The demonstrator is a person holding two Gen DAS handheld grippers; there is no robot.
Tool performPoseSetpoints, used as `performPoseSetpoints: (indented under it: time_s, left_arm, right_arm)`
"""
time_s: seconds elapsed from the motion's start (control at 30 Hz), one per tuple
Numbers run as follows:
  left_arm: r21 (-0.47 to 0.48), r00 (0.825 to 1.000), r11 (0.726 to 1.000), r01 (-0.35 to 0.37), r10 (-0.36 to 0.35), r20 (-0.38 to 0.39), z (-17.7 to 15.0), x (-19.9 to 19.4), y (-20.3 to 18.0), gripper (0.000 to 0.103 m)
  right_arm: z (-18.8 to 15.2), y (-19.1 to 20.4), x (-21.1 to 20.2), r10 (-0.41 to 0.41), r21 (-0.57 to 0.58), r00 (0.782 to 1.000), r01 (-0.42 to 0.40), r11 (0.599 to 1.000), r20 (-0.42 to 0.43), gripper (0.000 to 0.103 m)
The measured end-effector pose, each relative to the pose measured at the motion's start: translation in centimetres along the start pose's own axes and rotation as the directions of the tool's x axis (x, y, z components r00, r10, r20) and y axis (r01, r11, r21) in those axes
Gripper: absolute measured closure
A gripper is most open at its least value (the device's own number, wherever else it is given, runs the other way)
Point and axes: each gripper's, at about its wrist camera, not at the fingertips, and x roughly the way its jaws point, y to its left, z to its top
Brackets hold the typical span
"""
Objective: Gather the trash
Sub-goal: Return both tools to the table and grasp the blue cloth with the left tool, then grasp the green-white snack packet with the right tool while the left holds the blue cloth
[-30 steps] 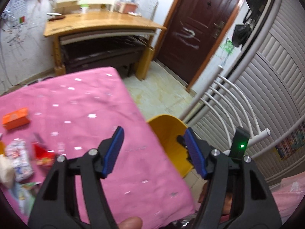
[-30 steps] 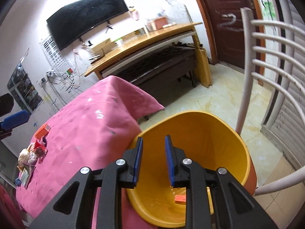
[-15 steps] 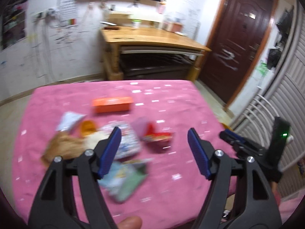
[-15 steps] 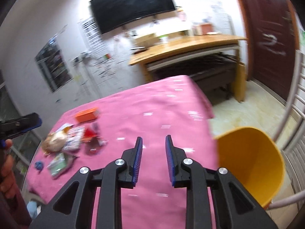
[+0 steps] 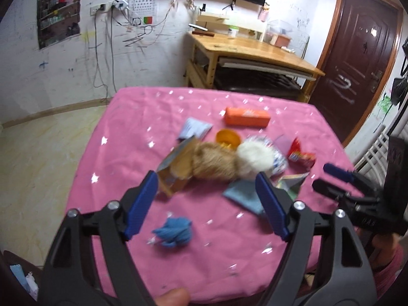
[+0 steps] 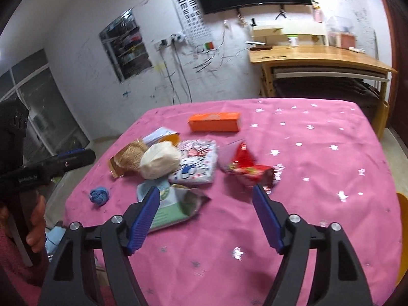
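Note:
Trash lies in a heap on the pink star-print tablecloth (image 5: 132,153): an orange box (image 5: 246,117), a red snack wrapper (image 5: 301,156), white yarn (image 5: 255,156), tan yarn (image 5: 214,162), a brown packet (image 5: 176,173) and a blue yarn ball (image 5: 174,232). My left gripper (image 5: 206,181) hovers over the near side of the heap, its jaws opening with nothing pressed between them. My right gripper (image 6: 205,191) hangs above a green wrapper (image 6: 173,205) and the red snack wrapper (image 6: 244,165), jaws opening and holding nothing. The left wrist view shows the right gripper (image 5: 322,176) at the table's right edge.
A yellow bin's rim (image 6: 403,229) shows past the table's right edge. A wooden desk (image 5: 255,48) stands behind the table, beside a dark door (image 5: 357,58). White rails (image 5: 374,145) stand at the right. A hand (image 6: 35,219) holds the left gripper (image 6: 76,156).
Both views have swung from the yellow bin round to the trash heap on the table. The right jaws went from nearly shut to wide apart. The left jaws spread a little wider.

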Motion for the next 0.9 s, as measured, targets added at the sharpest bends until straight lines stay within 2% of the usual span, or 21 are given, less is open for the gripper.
performPoseSetpoints:
  time_s: [0.17, 0.3, 0.43, 0.53, 0.6, 0.63, 0.7, 0.77, 0.9]
  left_arm:
    - [0.062, 0.999, 0.998, -0.022, 0.023, -0.025, -2.4, 0.7, 0.7, 0.028]
    - [0.082, 0.998, 0.997, -0.013, 0.017, -0.054, -3.6, 1.5, 1.0, 0.028]
    - [0.095, 0.997, 0.995, -0.009, 0.016, -0.078, -4.2, 2.2, 1.2, 0.029]
    - [0.095, 0.996, 0.995, -0.006, 0.015, -0.090, -4.1, 2.7, 1.4, 0.037]
    - [0.090, 0.995, 0.996, -0.001, 0.010, -0.104, -4.1, 3.1, 1.5, 0.053]
    - [0.088, 0.994, 0.996, -0.003, 0.012, -0.106, -4.1, 3.2, 1.6, 0.055]
    - [0.093, 0.995, 0.996, -0.012, 0.021, -0.098, -4.2, 3.1, 1.5, 0.067]
    - [0.090, 0.995, 0.996, -0.005, 0.014, -0.098, -4.2, 3.0, 1.6, 0.073]
    - [0.066, 0.995, 0.998, 0.003, 0.004, -0.101, -4.1, 2.8, 1.9, 0.074]
  right_arm:
    - [0.0, 1.1, 2.0, 0.007, -0.009, 0.999, -0.007, 1.000, -0.042, 0.033]
    - [0.1, 1.5, 3.1, -0.005, -0.019, 0.998, 0.003, 1.000, -0.068, 0.035]
    - [0.0, 1.6, 3.9, -0.013, -0.022, 0.996, 0.011, 1.000, -0.092, 0.049]
    - [-0.2, 1.6, 4.3, -0.018, -0.027, 0.995, 0.015, 1.000, -0.103, 0.066]
    - [-0.2, 1.5, 4.3, -0.019, -0.027, 0.995, 0.016, 0.999, -0.101, 0.076]
    - [-0.2, 1.5, 4.2, -0.019, -0.030, 0.995, 0.016, 0.999, -0.097, 0.076]
    - [-0.2, 1.6, 4.0, -0.017, -0.034, 0.996, 0.014, 0.999, -0.092, 0.079]
    - [-0.2, 1.6, 3.9, -0.016, -0.037, 0.996, 0.013, 0.999, -0.087, 0.079]
    - [-0.1, 1.5, 3.4, -0.010, -0.029, 0.998, 0.008, 1.000, -0.066, 0.080]
